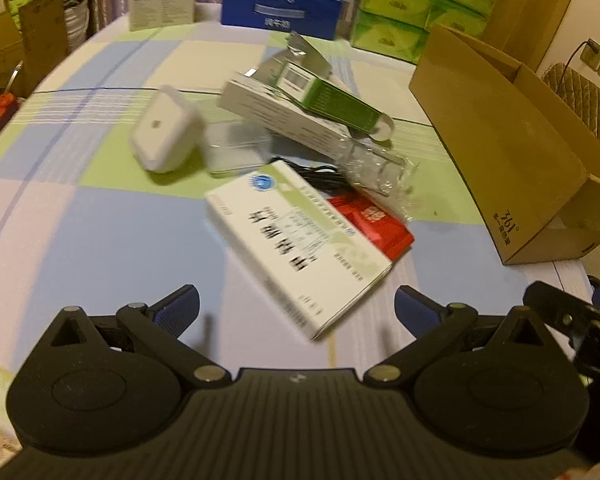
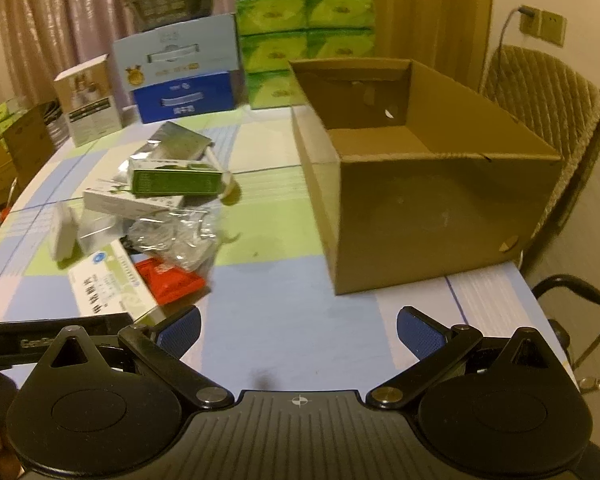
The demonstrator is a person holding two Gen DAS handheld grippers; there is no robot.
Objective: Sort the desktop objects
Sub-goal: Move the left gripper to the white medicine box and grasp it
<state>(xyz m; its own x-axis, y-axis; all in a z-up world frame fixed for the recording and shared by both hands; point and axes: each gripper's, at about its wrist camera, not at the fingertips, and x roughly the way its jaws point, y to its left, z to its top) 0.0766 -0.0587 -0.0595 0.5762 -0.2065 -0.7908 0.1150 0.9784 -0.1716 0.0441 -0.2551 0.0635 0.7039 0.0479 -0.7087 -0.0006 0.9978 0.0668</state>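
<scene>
With both the left gripper (image 1: 296, 312) and right gripper (image 2: 298, 330) spread wide and empty, the white medicine box (image 1: 296, 240), just ahead of the left fingertips, is judged light, stiff and best pinched across its long edges.

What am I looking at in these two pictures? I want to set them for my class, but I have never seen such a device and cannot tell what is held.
A person holds a two-finger gripper in each hand; a camera on each looks forward along its fingers. One picture is from the left gripper, facing a heap: a white medicine box, a red packet, a green box, a white case. The other is from the right gripper, facing an open cardboard box beside the heap. Both grippers are open and hold nothing.
</scene>
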